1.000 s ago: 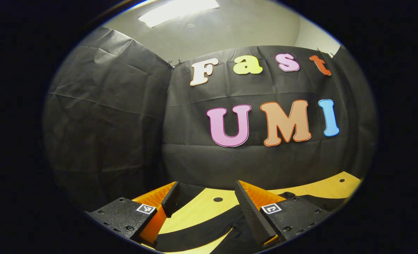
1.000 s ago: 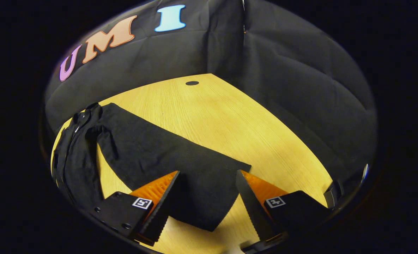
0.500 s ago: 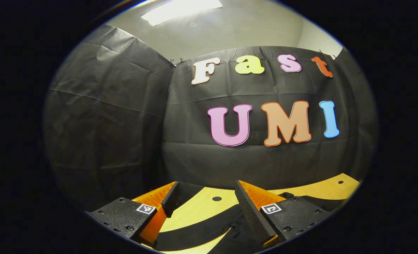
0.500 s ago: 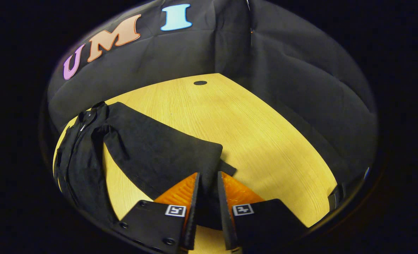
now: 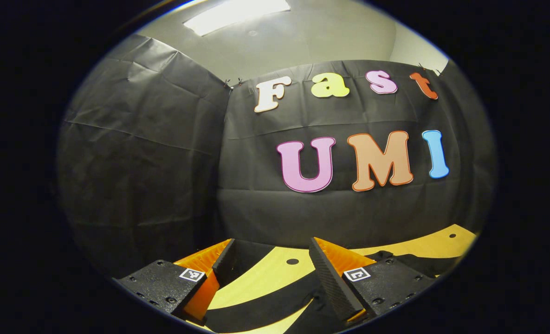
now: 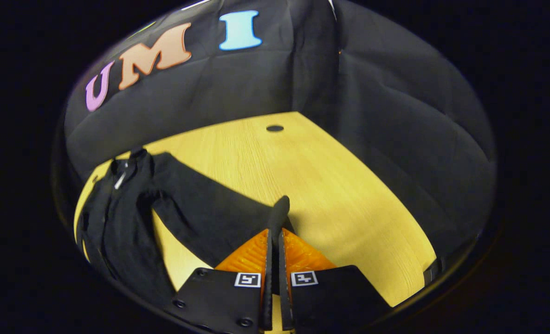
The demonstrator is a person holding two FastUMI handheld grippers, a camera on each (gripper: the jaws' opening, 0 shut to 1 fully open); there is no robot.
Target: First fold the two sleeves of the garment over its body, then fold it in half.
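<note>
Since a second ago the right claw [image 6: 273, 241] has gone from spread wide over the sleeve end to clamped tight on it, the cloth now pinched up in a ridge between its fingers. Across the wooden tabletop [image 6: 330, 185] the black garment [image 6: 117, 222] lies toward nine o'clock in the right gripper view, its body bunched there and its sleeve [image 6: 210, 208] running from it to the pinch at six o'clock. A dark round hole [image 6: 275, 128] sits in the wood at twelve o'clock. In the left gripper view the left claw [image 5: 272, 260] is spread apart, holding nothing, above a strip of black cloth [image 5: 265, 306] on the wood.
</note>
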